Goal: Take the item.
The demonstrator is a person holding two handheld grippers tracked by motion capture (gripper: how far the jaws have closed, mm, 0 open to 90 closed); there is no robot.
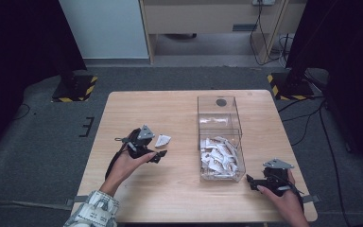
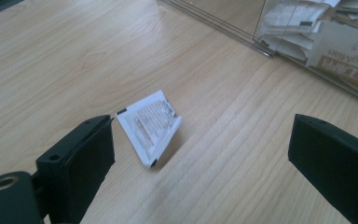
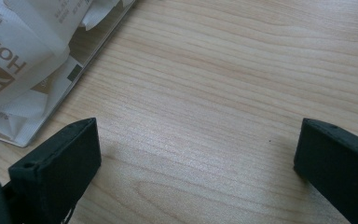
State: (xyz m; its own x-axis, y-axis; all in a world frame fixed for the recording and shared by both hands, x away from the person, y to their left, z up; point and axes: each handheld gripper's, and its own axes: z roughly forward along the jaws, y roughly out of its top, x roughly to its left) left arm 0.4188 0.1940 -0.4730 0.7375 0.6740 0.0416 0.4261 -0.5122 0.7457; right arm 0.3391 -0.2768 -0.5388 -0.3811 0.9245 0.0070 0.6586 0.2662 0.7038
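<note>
Sachet point(image 2: 150, 125), white, printed: lies flat on the table point(image 1: 170, 113), just beyond the left tongs point(image 2: 200, 154), nearer their left jaw, untouched. Left tongs wide apart. Right tongs point(image 3: 196, 163) wide apart over bare wood, near-right of the clear box point(image 1: 220, 139) of sachets.

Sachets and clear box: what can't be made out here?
- Loose sachet: print blurred, left gripper view.
- Sachets in the clear box: count unclear in the high view; they overlap.
- Box: cut off by the edge, right gripper view.
</note>
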